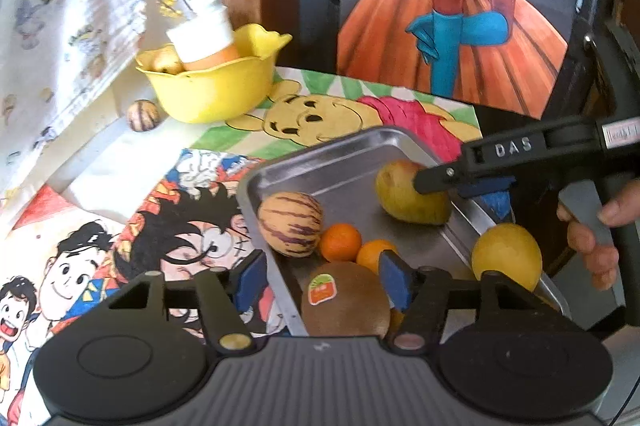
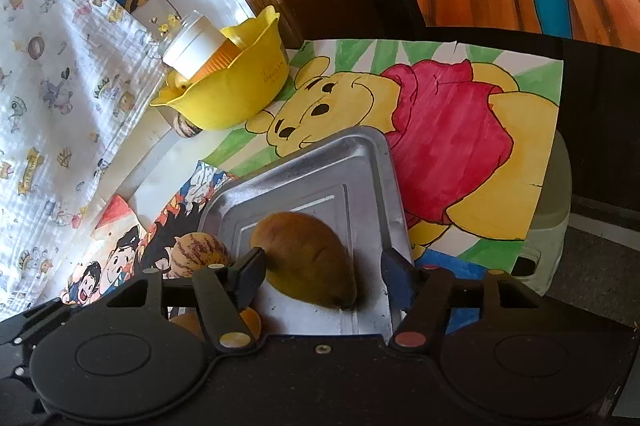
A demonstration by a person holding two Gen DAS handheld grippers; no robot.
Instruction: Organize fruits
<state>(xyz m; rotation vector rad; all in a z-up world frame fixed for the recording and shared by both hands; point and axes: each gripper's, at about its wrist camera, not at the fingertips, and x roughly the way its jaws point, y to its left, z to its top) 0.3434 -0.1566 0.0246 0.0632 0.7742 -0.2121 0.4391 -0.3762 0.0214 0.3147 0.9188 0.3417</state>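
Observation:
A metal tray [image 1: 332,166] holds a striped melon [image 1: 290,224], two small oranges [image 1: 340,242], a kiwi [image 1: 344,300] with a sticker, and a yellow-green mango [image 1: 404,198]. A yellow lemon-like fruit [image 1: 506,256] sits at the tray's right rim. My left gripper [image 1: 322,280] stands open over the kiwi, with its left pad well clear of it. My right gripper [image 2: 322,272] straddles the mango [image 2: 308,262]. Its left finger [image 2: 252,266] touches the mango's side, while the right pad stands apart from it, so it is open. The left wrist view shows that gripper [image 1: 460,190] coming in from the right.
At the back left, a yellow bowl [image 1: 212,82] holds a white-capped bottle [image 1: 200,34] and a fruit [image 1: 164,62]. A small striped fruit [image 1: 142,114] lies beside it. Cartoon drawings cover the table. A person's hand [image 1: 600,226] grips the right tool.

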